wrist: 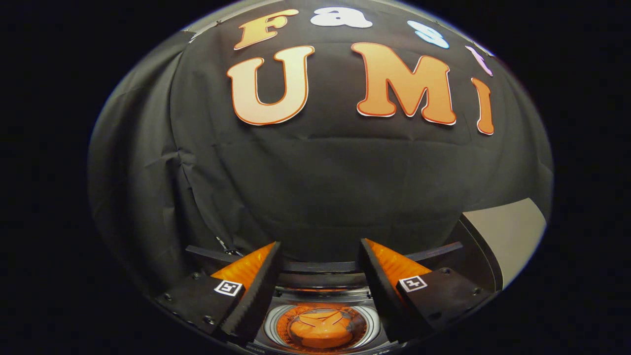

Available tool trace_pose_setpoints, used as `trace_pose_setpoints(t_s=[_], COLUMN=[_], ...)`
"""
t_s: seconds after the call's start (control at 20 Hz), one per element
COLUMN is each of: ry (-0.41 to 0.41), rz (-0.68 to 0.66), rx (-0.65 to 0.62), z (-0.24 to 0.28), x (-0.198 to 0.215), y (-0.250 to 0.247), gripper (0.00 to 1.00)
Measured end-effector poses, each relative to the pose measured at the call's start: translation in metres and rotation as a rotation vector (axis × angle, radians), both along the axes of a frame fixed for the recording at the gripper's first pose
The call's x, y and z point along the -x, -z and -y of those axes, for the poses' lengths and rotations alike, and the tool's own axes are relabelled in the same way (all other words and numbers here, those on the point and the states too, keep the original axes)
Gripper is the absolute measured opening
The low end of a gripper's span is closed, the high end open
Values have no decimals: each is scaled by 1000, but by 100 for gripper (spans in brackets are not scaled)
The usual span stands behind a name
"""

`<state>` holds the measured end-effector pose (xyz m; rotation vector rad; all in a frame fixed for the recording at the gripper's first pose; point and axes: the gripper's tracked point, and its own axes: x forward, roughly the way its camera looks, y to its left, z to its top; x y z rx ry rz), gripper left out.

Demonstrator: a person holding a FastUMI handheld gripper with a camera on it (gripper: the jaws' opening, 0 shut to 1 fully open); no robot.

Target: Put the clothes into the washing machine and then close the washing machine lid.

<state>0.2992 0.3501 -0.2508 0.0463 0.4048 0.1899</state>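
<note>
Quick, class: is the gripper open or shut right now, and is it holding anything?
Hand-held gripper: open, fingers spread apart, holding nothing, above the round washing machine drum.

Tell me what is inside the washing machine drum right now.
Below the open gripper, the drum holds something orange, possibly clothes or a reflection. The fingers cover the drum's sides. The lid appears raised at the right.

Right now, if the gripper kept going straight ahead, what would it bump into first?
Probably the black cloth wall. The gripper, jaws open and empty, points over the washing machine's open drum below; depth is unclear.
</note>
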Motion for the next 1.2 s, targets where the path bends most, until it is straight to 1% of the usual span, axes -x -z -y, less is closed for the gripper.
trace_pose_setpoints(t_s=[0.2, 0.5, 0.9, 1.0, 1.1, 1.2], ry=[-5, -5, -20, -24, -32, -36], rz=[45, 88, 107, 73, -15, -38], rx=[5, -5, -21, -21, -1, 2], z=[2, 3, 6, 5, 1, 1], x=[20, 40, 72, 77, 80, 83], y=[4, 13, 31, 46, 76, 94], gripper=[100, 99, 99, 99, 99, 99])
